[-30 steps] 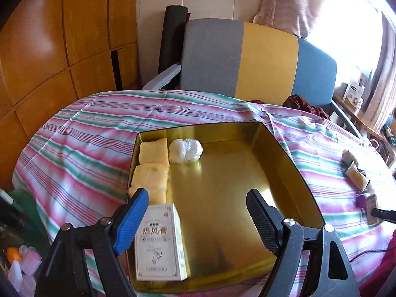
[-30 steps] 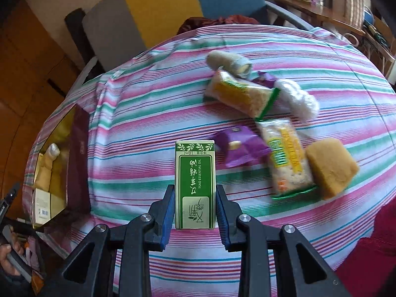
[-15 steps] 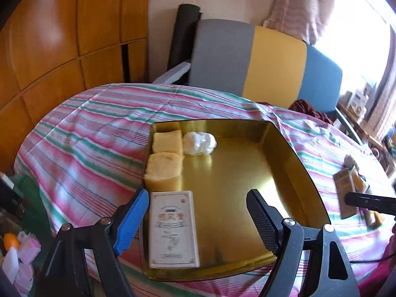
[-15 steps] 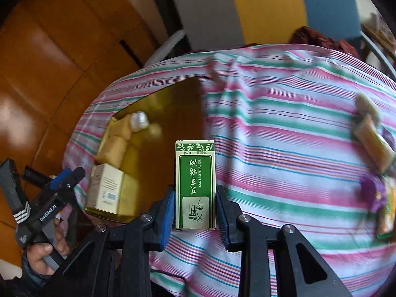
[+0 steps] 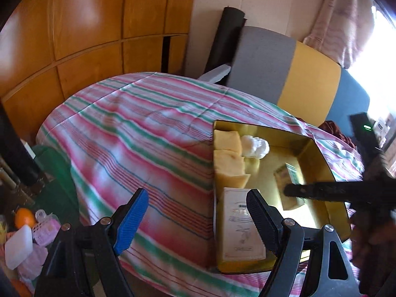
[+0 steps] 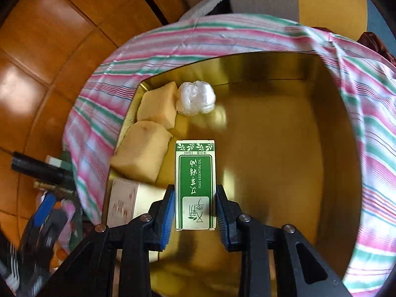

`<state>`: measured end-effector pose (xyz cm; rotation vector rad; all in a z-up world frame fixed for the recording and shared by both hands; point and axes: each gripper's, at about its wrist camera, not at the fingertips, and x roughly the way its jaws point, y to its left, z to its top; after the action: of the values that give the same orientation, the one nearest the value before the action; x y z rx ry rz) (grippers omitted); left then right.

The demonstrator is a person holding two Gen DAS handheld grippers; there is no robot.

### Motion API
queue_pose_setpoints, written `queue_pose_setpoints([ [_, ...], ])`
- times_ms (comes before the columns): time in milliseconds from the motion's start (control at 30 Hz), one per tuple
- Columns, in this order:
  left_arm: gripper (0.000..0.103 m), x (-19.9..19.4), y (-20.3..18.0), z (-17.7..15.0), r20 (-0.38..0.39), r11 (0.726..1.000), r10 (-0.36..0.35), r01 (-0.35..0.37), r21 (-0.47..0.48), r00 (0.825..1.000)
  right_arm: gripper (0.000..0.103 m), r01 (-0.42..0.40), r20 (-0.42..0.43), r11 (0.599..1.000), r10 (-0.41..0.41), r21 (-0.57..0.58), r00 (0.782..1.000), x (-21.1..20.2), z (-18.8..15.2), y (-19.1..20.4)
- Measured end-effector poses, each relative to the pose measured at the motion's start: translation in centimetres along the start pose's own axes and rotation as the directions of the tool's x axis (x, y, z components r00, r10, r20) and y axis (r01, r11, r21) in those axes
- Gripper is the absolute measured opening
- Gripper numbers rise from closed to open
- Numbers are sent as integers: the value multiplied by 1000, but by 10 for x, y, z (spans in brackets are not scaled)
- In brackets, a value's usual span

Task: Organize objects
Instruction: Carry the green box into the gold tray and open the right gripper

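Observation:
My right gripper (image 6: 194, 212) is shut on a green essential-oil box (image 6: 194, 185) and holds it above the floor of the gold tin (image 6: 272, 57). Along the tin's left side lie two yellow sponge-like blocks (image 6: 158, 106) (image 6: 141, 153), a white wrapped ball (image 6: 196, 97) and a white carton (image 6: 123, 200). In the left wrist view my left gripper (image 5: 196, 222) stands open and empty over the striped cloth, just left of the tin (image 5: 259, 126) and the white carton (image 5: 237, 225). The right gripper (image 5: 334, 191) reaches in there as a dark bar.
A pink, green and white striped cloth (image 5: 148, 136) covers the round table. A grey, yellow and blue chair (image 5: 284, 69) stands behind it, with wooden panels (image 5: 86, 24) to the left. Small clutter with an orange (image 5: 24, 217) lies low at the left.
My right gripper has carried the green box leftward from the snack-strewn side of the table to over the tin. My left gripper has shifted left, off the tin and over the cloth.

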<state>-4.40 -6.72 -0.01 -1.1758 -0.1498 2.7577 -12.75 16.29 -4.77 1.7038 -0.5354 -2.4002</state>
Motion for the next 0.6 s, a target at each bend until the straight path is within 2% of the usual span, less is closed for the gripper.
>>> queue_pose_setpoints([
  [200, 82, 5, 15, -4, -21, 999, 10, -11, -30, 1000, 31, 16, -21, 996, -15, 89, 1000, 30, 25, 4],
  [300, 82, 8, 20, -6, -33, 999, 10, -11, -44, 999, 35, -61, -34, 988, 67, 142, 997, 39, 32, 1],
  [400, 82, 9, 21, -8, -37, 999, 9, -10, -46, 999, 44, -145, -15, 975, 149, 169, 989, 37, 31, -3],
  [600, 82, 7, 19, -8, -27, 999, 7, -9, -42, 1000, 45, -158, 35, 977, 154, 145, 987, 10, 15, -16],
])
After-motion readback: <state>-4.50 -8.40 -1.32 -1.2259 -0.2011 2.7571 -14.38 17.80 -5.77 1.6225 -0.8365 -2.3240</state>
